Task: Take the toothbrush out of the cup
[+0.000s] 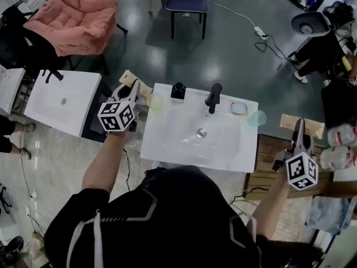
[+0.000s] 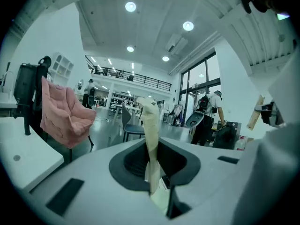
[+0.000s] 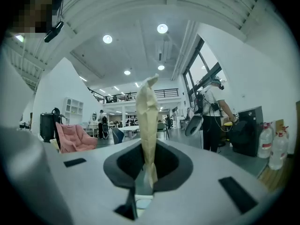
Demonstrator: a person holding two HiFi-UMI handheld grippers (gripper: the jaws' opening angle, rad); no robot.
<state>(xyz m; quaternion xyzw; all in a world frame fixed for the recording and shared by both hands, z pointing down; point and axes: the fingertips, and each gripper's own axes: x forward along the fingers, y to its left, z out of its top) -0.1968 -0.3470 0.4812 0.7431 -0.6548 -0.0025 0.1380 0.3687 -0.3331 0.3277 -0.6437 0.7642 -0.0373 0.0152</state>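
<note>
While the left gripper and right gripper are held level at either side of a white sink, each has its jaws pressed together with nothing between them. No toothbrush can be made out in any view. Two see-through cups stand on the sink's back edge: a yellowish cup just beside the left gripper, and a greenish cup at the far right corner, beyond the faucet. Whether either holds anything is too faint to tell. A toothbrush would likely be light, stiff and slick if wet, so it is best pinched on the handle above the rim. A light cup may tip.
</note>
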